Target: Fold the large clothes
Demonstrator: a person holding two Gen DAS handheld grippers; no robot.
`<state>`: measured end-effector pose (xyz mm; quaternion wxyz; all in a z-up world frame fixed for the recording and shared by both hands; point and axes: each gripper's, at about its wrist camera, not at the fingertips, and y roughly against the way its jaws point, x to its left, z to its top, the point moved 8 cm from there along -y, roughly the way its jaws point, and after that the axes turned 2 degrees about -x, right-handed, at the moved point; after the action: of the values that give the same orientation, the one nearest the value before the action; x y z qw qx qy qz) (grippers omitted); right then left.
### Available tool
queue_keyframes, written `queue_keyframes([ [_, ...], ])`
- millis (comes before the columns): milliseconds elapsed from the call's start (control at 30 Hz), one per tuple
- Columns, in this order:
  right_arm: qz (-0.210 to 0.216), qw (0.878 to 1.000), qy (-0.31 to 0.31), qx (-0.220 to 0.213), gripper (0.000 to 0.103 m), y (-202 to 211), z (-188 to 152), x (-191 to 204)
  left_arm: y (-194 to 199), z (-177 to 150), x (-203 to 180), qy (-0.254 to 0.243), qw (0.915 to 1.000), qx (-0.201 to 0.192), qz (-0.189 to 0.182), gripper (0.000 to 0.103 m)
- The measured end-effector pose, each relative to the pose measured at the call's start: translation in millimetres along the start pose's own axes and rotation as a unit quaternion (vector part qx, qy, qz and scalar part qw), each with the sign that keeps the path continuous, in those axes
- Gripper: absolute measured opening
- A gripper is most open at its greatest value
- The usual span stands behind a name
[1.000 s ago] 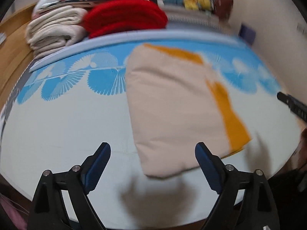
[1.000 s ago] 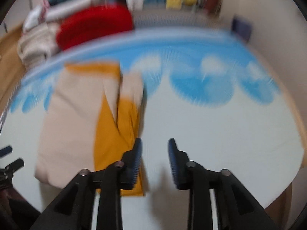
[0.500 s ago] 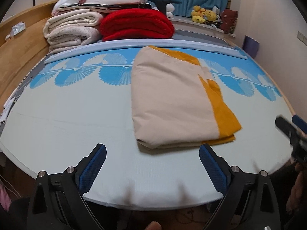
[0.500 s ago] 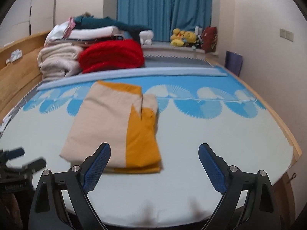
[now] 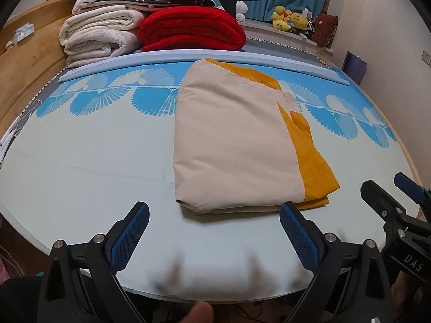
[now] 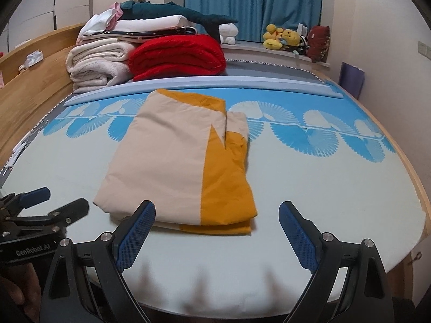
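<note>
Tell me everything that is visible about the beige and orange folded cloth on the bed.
The folded cloth is a thick rectangular bundle of smooth woven fabric, mostly beige, with an orange band along its right side and far edge. Several layers show at the near edge. It lies flat on the bed mat, its length running away from the cameras. Nothing touches it: the left gripper and right gripper are both open, short of its near edge.

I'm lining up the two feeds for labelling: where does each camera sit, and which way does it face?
Left wrist: on the left tongs, facing across the bed at the folded quilt; own open fingers show, right tongs at right edge.
Right wrist: on the right tongs, facing the same way; own open fingers show, left tongs at left edge.
Shared: quilt, red blanket, blue curtain.
</note>
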<state>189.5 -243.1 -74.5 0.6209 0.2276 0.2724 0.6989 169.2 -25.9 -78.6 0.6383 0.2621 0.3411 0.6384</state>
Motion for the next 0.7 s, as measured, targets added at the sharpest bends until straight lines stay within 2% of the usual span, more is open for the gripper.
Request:
queue_keyframes([
  [700,0.007,1.000,0.009,0.004,0.093,-9.9,0.7,15.7,-1.6,0.1,-2.1,0.004,1.0000,0.000,-0.005,0.096],
])
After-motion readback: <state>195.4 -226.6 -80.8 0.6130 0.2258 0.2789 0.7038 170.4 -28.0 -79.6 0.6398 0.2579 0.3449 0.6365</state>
